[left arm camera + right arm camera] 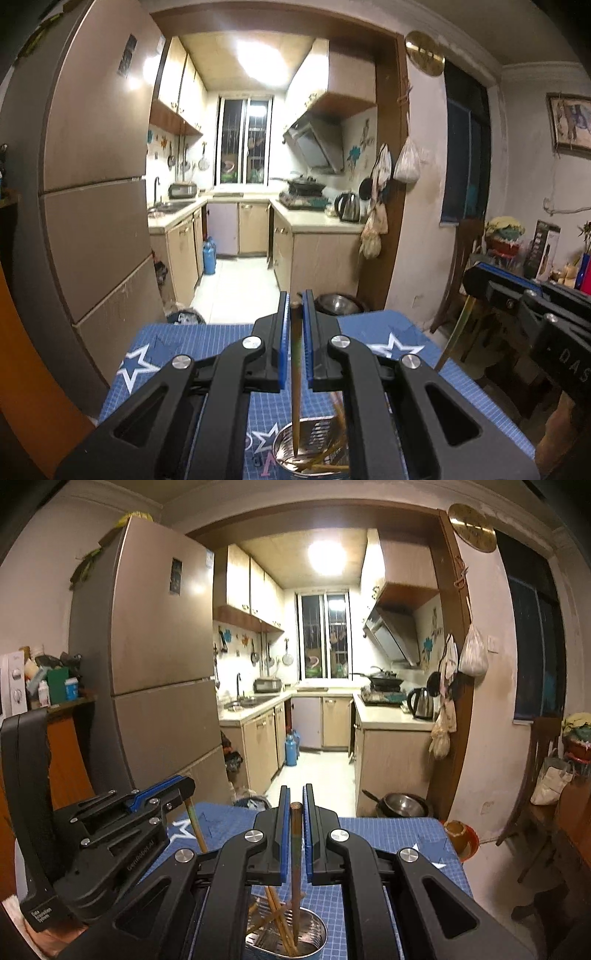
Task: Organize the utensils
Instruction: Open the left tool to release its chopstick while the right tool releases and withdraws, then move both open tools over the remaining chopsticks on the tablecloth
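The table [373, 328], covered in a blue grid mat with white stars, is stretching toward the kitchen doorway, its far edge sitting just short of the fridge [155, 657] on the left and a metal pan [402, 805] on the floor beyond. On the near part of the table a metal cup [316, 941] is standing upright, well in from the table's right edge, with bare mat showing beyond the cup on the far side. Several chopsticks [275, 910] are leaning inside the cup at crossed angles.

The left gripper [295, 306] is hanging above the cup, clamped on one chopstick [295, 376] whose lower tip is reaching down inside the cup's rim. The right gripper [295, 805] is also hovering over the cup, pinching a darker chopstick [295, 867] that is standing nearly upright with its lower end in the cup. The two grippers are sitting close side by side above the cup.
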Motion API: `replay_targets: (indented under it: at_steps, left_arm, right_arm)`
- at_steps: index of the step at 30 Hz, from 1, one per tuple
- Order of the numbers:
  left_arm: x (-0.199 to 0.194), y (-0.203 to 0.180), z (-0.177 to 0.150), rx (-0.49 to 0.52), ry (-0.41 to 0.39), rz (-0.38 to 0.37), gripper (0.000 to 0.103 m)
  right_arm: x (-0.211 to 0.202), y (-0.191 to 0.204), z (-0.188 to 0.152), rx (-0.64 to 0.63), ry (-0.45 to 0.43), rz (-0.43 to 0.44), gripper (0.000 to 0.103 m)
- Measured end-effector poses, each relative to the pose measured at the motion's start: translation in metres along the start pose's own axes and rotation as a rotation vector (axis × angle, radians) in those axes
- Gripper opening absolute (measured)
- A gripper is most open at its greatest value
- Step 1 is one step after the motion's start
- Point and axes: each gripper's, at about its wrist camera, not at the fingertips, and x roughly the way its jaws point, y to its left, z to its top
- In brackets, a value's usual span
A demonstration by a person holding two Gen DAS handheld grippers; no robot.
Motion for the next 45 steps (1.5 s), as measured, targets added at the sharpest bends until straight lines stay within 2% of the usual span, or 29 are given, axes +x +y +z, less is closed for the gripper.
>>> replay_targets:
  at_steps: [2,3,4,5,9,12,15,17,19,21,22,25,27,29,31,33,37,40,45]
  left_arm:
    - [0.006,0.003,-0.006,-0.006,0.015,0.027,0.006]
    - [0.009,0.005,-0.007,-0.009,0.024,0.031,0.006]
    - [0.009,0.007,-0.008,-0.009,0.029,0.035,0.006]
    - [0.007,0.009,-0.008,-0.009,0.027,0.041,0.007]
    - [-0.016,0.022,0.002,-0.038,-0.025,0.073,0.007]
    - [-0.05,0.04,0.014,-0.084,-0.113,0.116,0.007]
    - [-0.102,0.065,0.02,-0.157,-0.208,0.157,0.007]
    - [-0.133,0.073,0.018,-0.159,-0.244,0.199,0.009]
    - [-0.166,0.073,0.005,-0.107,-0.246,0.212,0.015]
    - [-0.187,0.068,-0.016,-0.05,-0.204,0.212,0.019]
    - [-0.195,0.064,-0.033,-0.014,-0.15,0.192,0.022]
    - [-0.208,0.045,-0.101,0.054,0.059,0.125,0.024]
    - [-0.213,0.029,-0.159,0.068,0.179,0.081,0.024]
    - [-0.22,0.018,-0.203,0.075,0.231,0.046,0.024]
    - [-0.23,0.002,-0.246,0.115,0.254,0.052,0.024]
    - [-0.243,-0.014,-0.275,0.144,0.237,0.032,0.024]
    - [-0.262,-0.036,-0.309,0.177,0.178,0.019,0.024]
    - [-0.259,-0.048,-0.328,0.245,0.187,0.042,0.024]
    - [-0.257,-0.05,-0.342,0.226,0.193,0.064,0.024]
  right_arm:
    - [0.006,0.0,-0.006,0.003,0.016,-0.007,0.009]
    - [0.008,0.0,-0.008,0.005,0.026,-0.007,0.012]
    - [0.01,-0.002,-0.01,0.011,0.039,-0.013,0.02]
    - [0.01,-0.003,-0.01,0.013,0.034,-0.018,0.022]
    - [-0.009,-0.013,-0.005,0.019,0.003,-0.033,0.022]
    - [-0.036,-0.024,-0.003,0.022,-0.033,-0.035,0.022]
    - [-0.067,-0.035,-0.01,0.012,-0.057,-0.042,0.022]
    - [-0.096,-0.045,-0.022,0.006,-0.059,-0.035,0.022]
    - [-0.125,-0.052,-0.042,-0.011,-0.049,-0.025,0.023]
    - [-0.146,-0.057,-0.062,-0.023,-0.025,-0.02,0.024]
    - [-0.16,-0.06,-0.08,-0.033,-0.003,-0.017,0.024]
    - [-0.188,-0.064,-0.13,-0.04,0.073,-0.005,0.025]
    - [-0.203,-0.063,-0.165,-0.032,0.117,-0.012,0.025]
    - [-0.222,-0.053,-0.209,-0.065,0.139,-0.047,0.024]
    - [-0.24,-0.036,-0.25,-0.098,0.153,-0.071,0.024]
    - [-0.253,-0.02,-0.287,-0.108,0.168,-0.089,0.024]
    - [-0.268,0.012,-0.338,-0.152,0.168,-0.143,0.024]
    - [-0.274,0.029,-0.357,-0.193,0.142,-0.176,0.024]
    - [-0.273,0.039,-0.368,-0.206,0.143,-0.179,0.024]
